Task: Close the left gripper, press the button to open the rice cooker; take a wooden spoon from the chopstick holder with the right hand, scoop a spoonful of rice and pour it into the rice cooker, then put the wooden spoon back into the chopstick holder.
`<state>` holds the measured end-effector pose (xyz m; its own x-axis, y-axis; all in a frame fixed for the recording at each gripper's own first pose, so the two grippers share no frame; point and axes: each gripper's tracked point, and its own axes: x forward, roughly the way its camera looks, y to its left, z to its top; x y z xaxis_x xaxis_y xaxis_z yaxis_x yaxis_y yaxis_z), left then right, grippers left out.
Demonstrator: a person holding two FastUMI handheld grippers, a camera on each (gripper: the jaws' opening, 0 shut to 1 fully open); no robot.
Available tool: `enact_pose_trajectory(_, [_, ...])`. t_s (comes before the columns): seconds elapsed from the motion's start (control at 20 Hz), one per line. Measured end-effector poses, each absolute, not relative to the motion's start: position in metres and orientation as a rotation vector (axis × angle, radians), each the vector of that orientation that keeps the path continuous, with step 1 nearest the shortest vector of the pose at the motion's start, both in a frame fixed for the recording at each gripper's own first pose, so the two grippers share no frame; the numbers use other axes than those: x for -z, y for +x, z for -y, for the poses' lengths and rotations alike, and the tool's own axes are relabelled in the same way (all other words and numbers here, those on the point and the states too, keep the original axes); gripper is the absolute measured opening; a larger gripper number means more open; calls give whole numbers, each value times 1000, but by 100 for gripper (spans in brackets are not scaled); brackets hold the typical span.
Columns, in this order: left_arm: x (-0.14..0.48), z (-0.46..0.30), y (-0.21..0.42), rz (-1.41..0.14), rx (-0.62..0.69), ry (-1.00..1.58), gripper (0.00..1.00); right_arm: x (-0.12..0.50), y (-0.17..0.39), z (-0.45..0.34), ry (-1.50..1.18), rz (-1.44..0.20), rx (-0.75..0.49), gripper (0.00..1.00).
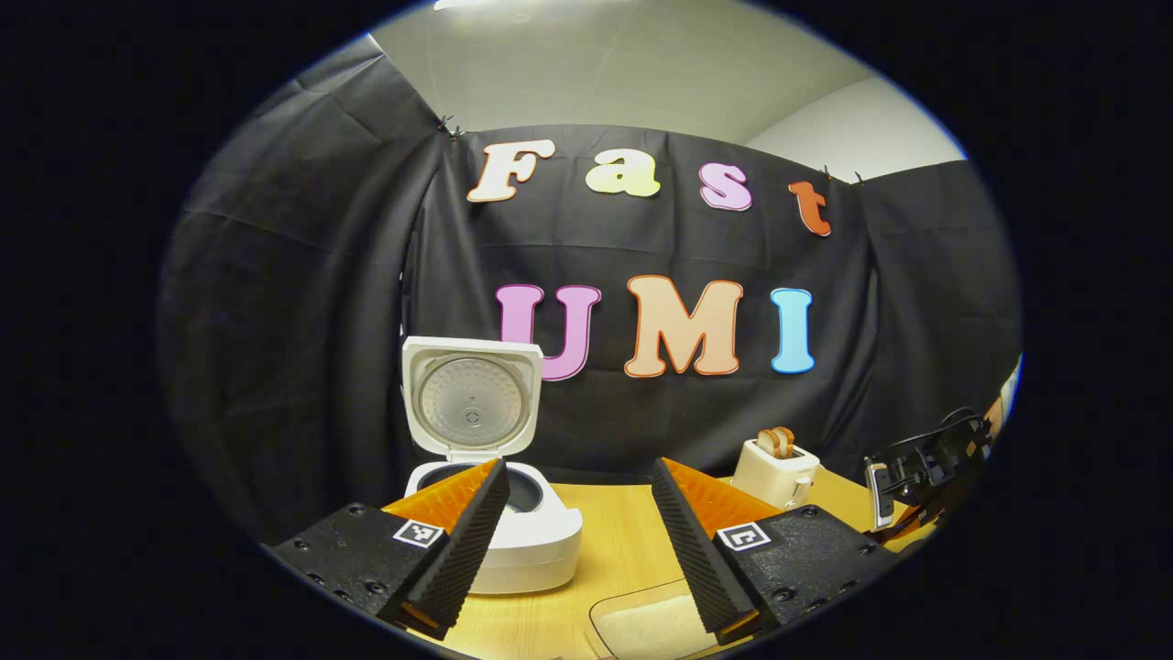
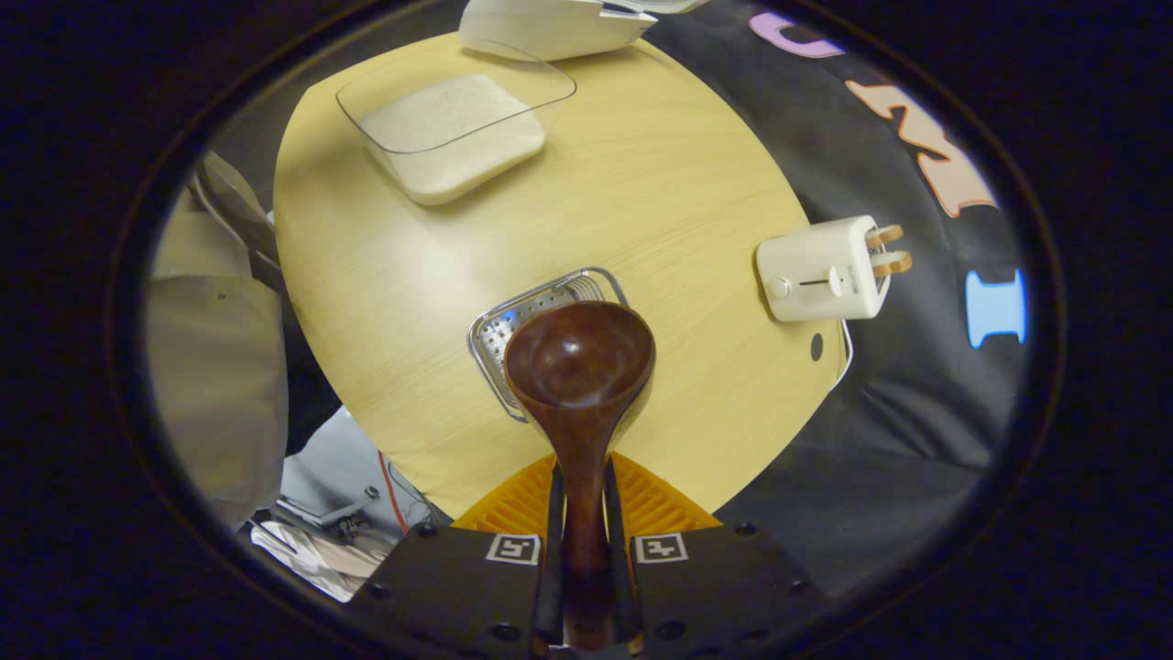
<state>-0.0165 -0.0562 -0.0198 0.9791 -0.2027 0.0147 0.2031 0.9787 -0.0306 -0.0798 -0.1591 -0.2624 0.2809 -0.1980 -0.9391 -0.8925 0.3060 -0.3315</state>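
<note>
The white rice cooker [image 1: 513,532] stands on the wooden table with its lid [image 1: 470,401] swung up, and its base edge [image 2: 550,27] shows at the top of the right gripper view. My left gripper [image 1: 579,490] hovers open in front of it, holding nothing. My right gripper [image 2: 582,500] is shut on the handle of the dark wooden spoon [image 2: 579,367], whose empty bowl hangs over the metal chopstick holder [image 2: 513,325]. A clear tray of rice [image 2: 454,128] lies farther along the table; its corner [image 1: 641,619] sits below my left fingers.
A white toaster [image 2: 820,270] with two slices of bread stands near the table's far edge, also at the back right in the left gripper view [image 1: 777,467]. The other gripper and the hand holding it [image 1: 926,467] show at the right. Floor clutter [image 2: 312,522] lies off the table's edge.
</note>
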Motion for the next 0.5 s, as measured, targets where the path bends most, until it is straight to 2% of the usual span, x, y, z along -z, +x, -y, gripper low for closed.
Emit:
enact_pose_trajectory(0.1, [23,46,-18,8,185,-42,87,263,-79,157,-1243,-1252,-684,23])
enact_pose_trajectory(0.15, [24,40,-18,6,175,-47,92,264,-78,154,-1274,-1265,-701,23])
enact_pose_trajectory(0.25, [27,30,-18,3,154,-59,92,268,-76,152,-1326,-1294,-734,22])
enact_pose_trajectory(0.3, [28,25,-19,3,144,-66,87,268,-76,152,-1347,-1313,-744,23])
enact_pose_trajectory(0.35, [28,20,-19,3,135,-73,92,271,-77,152,-1362,-1338,-757,25])
enact_pose_trajectory(0.4, [29,16,-20,4,125,-77,87,272,-76,151,-1375,-1347,-762,25])
enact_pose_trajectory(0.45, [29,11,-21,4,117,-78,87,275,-75,150,-1385,-1354,-767,25])
enact_pose_trajectory(0.5, [30,7,-20,4,108,-78,92,276,-75,149,-1392,-1362,-767,25])
